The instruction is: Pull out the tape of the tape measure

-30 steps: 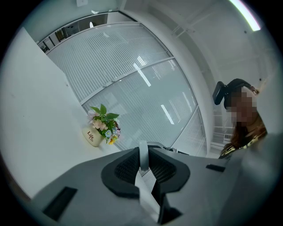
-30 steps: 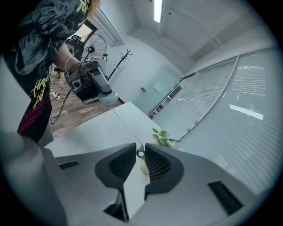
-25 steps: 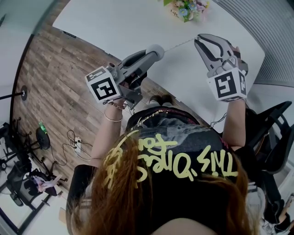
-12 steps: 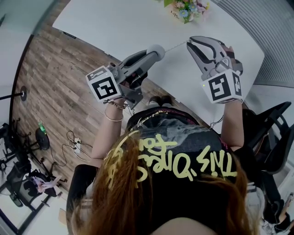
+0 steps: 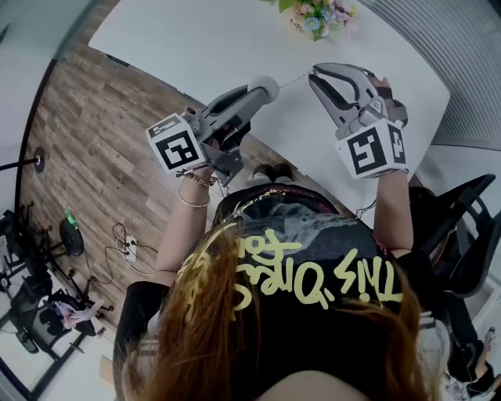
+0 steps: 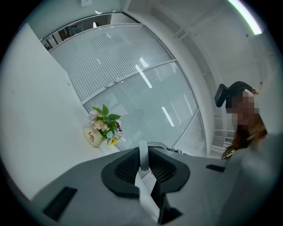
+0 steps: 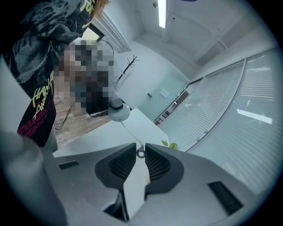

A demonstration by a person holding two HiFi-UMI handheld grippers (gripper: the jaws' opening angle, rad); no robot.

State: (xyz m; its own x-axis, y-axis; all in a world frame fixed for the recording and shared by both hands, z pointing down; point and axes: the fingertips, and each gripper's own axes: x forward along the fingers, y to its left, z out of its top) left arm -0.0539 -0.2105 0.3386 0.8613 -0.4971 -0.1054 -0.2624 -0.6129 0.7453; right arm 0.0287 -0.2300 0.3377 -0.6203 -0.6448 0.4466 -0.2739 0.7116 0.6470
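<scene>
In the head view my left gripper (image 5: 257, 94) is shut on the round grey tape measure (image 5: 268, 84), held above the white table (image 5: 203, 39). A thin tape (image 5: 296, 78) runs from it rightwards to my right gripper (image 5: 315, 74). In the right gripper view the jaws are shut on the ring at the tape's end (image 7: 140, 153), and the case (image 7: 118, 113) hangs beyond with the tape (image 7: 129, 133) stretched between. In the left gripper view the case's narrow edge (image 6: 143, 152) stands pinched between the pads.
A small pot of flowers (image 5: 317, 16) stands at the table's far edge, also seen in the left gripper view (image 6: 101, 129). Wooden floor (image 5: 94, 133) lies to the left of the table. A black office chair (image 5: 470, 227) stands at the right.
My right gripper has moved left, toward the tape measure, and the stretch of tape between the two grippers has grown shorter. The left gripper has stayed in place.
</scene>
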